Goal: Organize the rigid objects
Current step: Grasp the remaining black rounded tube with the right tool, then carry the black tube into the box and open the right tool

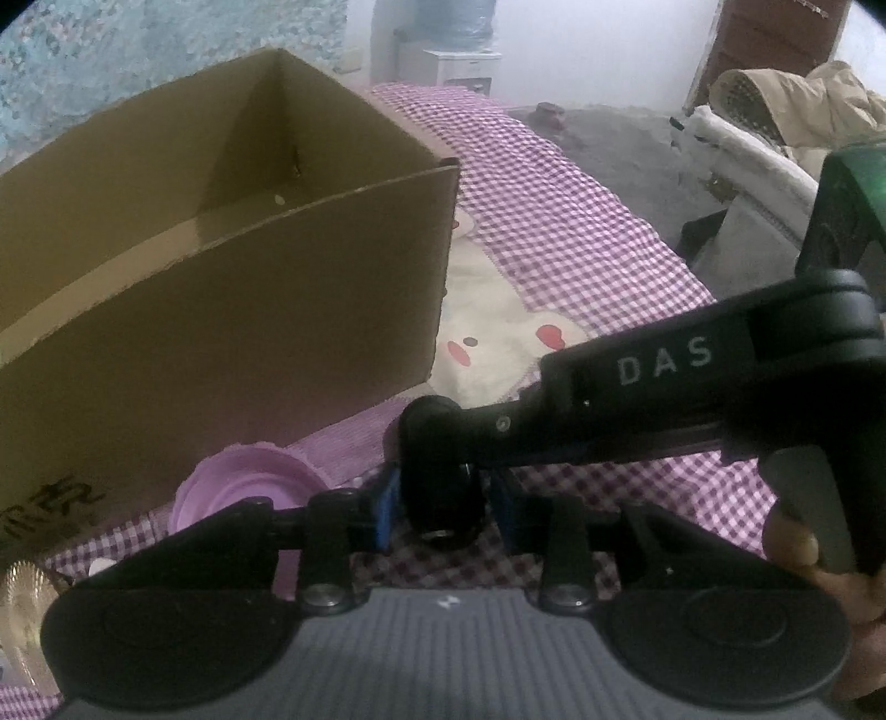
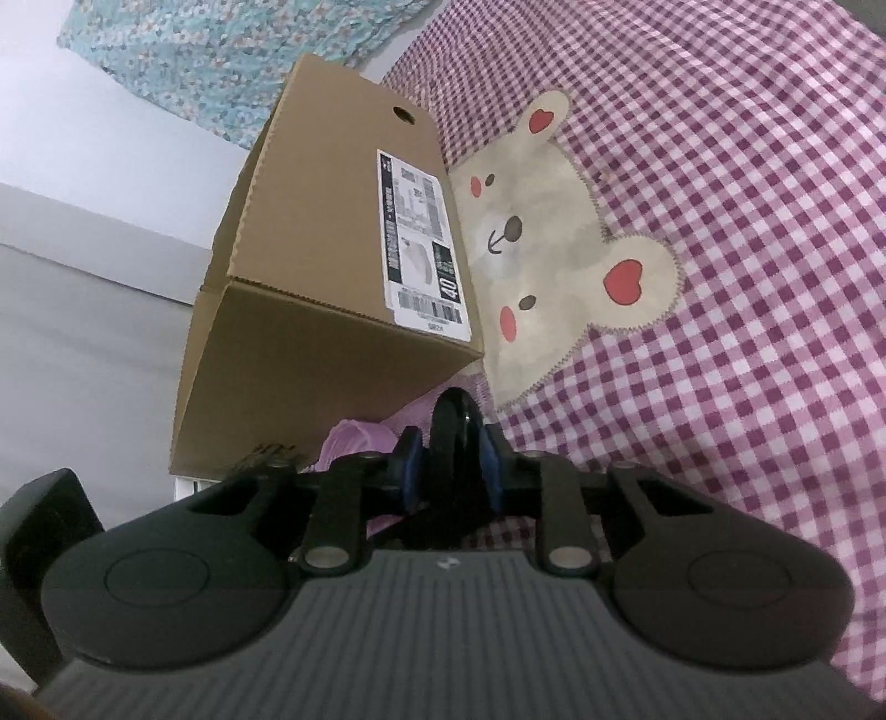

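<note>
A black round object [image 1: 443, 507] sits between the blue pads of my left gripper [image 1: 443, 509], which is shut on it. My right gripper [image 1: 437, 443] reaches in from the right and is also closed on the same black object [image 2: 454, 437], seen edge-on in the right wrist view between its blue pads [image 2: 490, 459]. An open cardboard box [image 1: 221, 277] stands on the bed just beyond and left; its labelled end shows in the right wrist view [image 2: 332, 249]. A purple plastic lid [image 1: 243, 487] lies by the box base, left of the grippers.
The bed has a purple checked cover [image 1: 554, 221] with a bear patch [image 2: 554, 249]. A gold ribbed disc [image 1: 22, 603] lies at the far left edge. A chair with coats [image 1: 775, 127] and a water dispenser [image 1: 459, 44] stand beyond the bed.
</note>
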### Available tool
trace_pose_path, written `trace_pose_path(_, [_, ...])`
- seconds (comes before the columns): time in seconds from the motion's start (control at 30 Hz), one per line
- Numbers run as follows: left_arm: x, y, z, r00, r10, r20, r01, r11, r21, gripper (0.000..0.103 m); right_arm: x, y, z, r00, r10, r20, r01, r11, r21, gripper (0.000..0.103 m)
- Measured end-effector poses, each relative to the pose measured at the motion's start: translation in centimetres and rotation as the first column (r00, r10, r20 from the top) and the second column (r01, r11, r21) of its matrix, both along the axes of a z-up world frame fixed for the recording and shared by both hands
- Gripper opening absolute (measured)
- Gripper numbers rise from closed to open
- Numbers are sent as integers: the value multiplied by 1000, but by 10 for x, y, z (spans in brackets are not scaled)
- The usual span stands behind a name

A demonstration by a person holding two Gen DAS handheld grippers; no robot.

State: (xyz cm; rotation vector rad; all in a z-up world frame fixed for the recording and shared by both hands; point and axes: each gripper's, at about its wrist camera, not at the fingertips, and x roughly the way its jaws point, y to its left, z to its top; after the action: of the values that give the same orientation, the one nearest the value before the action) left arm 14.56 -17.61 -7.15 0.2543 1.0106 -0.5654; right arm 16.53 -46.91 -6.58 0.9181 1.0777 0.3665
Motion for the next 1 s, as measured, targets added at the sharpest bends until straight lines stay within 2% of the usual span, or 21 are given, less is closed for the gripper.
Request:
trace_pose_path(0.13, [-3, -5, -1, 1000, -18, 21, 17, 1000, 13, 38, 2, 7, 1, 1000, 7, 24, -6, 1000, -24, 18])
trace_pose_path(0.27, [-6, 2, 0, 1000, -22, 16, 22, 1000, -11, 28, 2, 14, 1, 999, 16, 30, -15, 1000, -23, 16])
trace_pose_path(0.33, [-6, 7, 0, 1000, -19, 2, 19, 999, -37, 27, -2, 15, 4, 999, 20, 45, -19, 999, -31, 16])
trace_pose_path(0.53, [-14, 5, 7, 1000, -18, 18, 19, 999, -51, 27, -12, 15, 8, 998, 6, 61, -4, 999, -37, 16])
trace_pose_path(0.77, [-45, 13, 52, 993, -16, 116, 26, 996, -85, 27, -39, 14, 58, 987, 14, 158, -2, 997, -78, 16])
trace_pose_path(1.0, [-57, 47, 123, 968, 56, 245, -27, 992, -120, 27, -42, 42, 136, 943, 80, 324, -46, 993, -112, 16])
